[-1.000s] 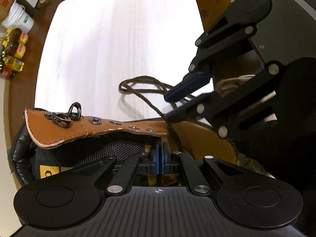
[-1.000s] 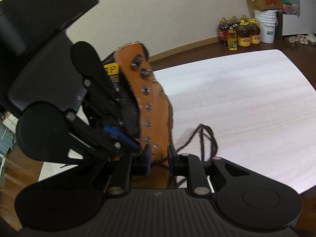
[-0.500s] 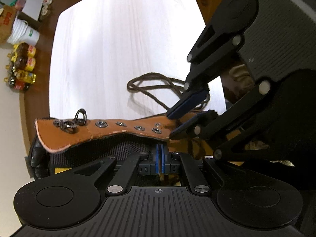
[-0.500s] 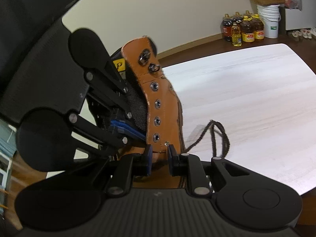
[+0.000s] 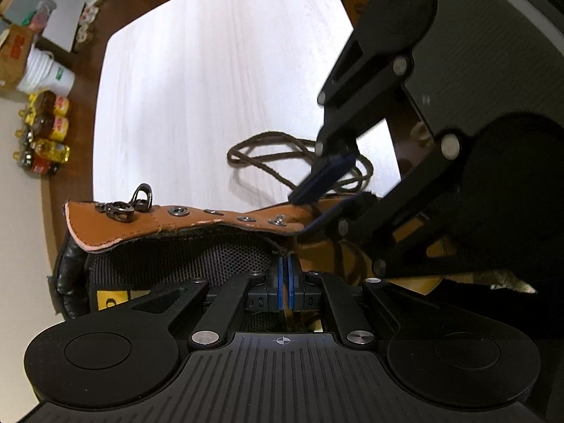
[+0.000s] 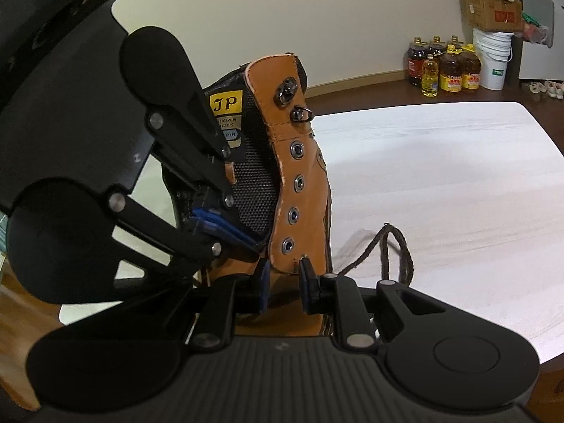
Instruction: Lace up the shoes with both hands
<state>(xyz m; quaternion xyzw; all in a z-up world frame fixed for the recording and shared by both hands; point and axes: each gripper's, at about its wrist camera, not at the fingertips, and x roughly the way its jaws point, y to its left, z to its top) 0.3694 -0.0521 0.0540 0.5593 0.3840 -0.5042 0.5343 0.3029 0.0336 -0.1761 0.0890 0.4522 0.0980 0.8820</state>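
Boot [image 6: 299, 190]: upright; eyelet flap [image 5: 225, 216] between opening right hand-held gripper [image 6: 283, 282] jaws. Left hand-held gripper [image 5: 285, 275], inside boot, clamped on lace [image 5: 282, 250].

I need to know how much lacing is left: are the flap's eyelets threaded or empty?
Empty: the visible eyelets show open holes, and the lace lies loose on the table.
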